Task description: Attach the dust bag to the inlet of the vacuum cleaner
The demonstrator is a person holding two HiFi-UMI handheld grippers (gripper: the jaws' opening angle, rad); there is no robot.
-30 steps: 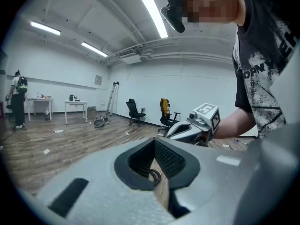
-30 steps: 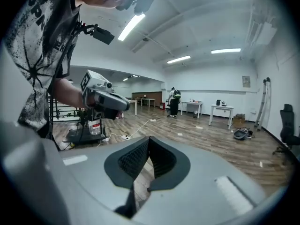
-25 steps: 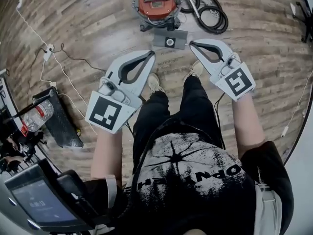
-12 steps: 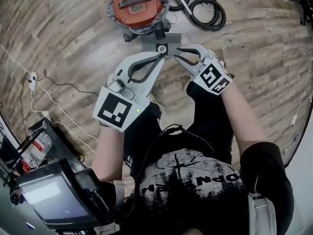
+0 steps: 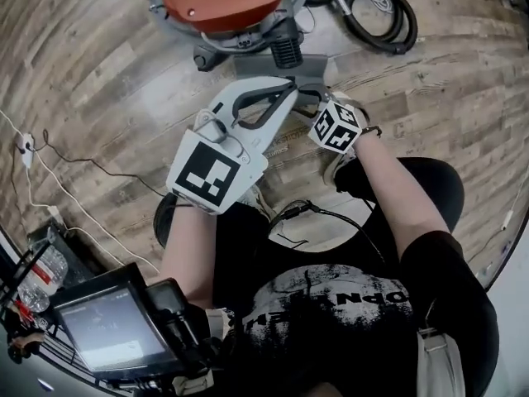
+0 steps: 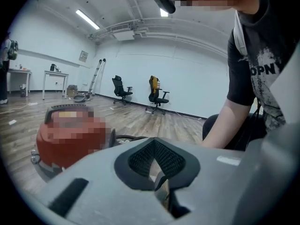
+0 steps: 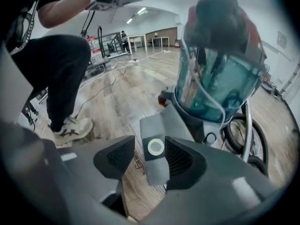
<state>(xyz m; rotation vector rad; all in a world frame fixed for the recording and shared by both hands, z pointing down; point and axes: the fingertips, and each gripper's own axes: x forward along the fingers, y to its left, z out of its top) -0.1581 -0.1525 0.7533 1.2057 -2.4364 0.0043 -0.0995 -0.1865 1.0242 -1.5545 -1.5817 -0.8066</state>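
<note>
dust bag [image 7: 157,165]: flat, grey, white ring [image 7: 155,147] round its hole facing up. It lies on the wood floor [image 5: 107,73] right at the foot of the vacuum cleaner [image 7: 220,78], far end up against the base; can't tell if they touch. Not mounted on the vacuum.

right gripper [image 7: 150,156]: pitched steeply down at the bag from the side away from the vacuum. Jaws are opening and already wide apart. The ring end of the bag shows between them, with a gap to each pad, so it grips nothing.

left gripper [image 6: 160,175]: clenched, pads together, nothing between them. In the head view it sits just beside the right one, tips just short of the vacuum's base. In its own view the vacuum is ahead and to the left.

hose [image 5: 380,19]: coiled on the floor just right of the vacuum in the head view.

shoe [image 7: 70,128]: on the floor, farther from the vacuum than the bag.

cable [image 5: 83,168]: runs across the floor well left of the vacuum.
</note>
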